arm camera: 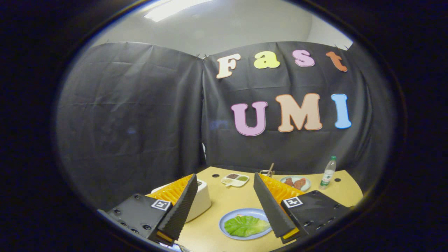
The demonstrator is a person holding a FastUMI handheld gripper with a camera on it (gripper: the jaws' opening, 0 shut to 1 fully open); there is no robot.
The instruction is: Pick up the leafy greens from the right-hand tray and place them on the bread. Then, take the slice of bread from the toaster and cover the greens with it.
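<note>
Between the spread fingers of the tool, which is wide open and holds nothing, one green leaf lies on a blue plate, long axis running crosswise, nearer the right finger. One toaster stands left on the counter. Beyond: one divided dish, one plate of meat, one bottle.

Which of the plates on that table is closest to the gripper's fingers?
The round blue plate holding the green leaf, between the open gripper fingers. The pale plate with reddish pieces and divided white tray sit farther back.
</note>
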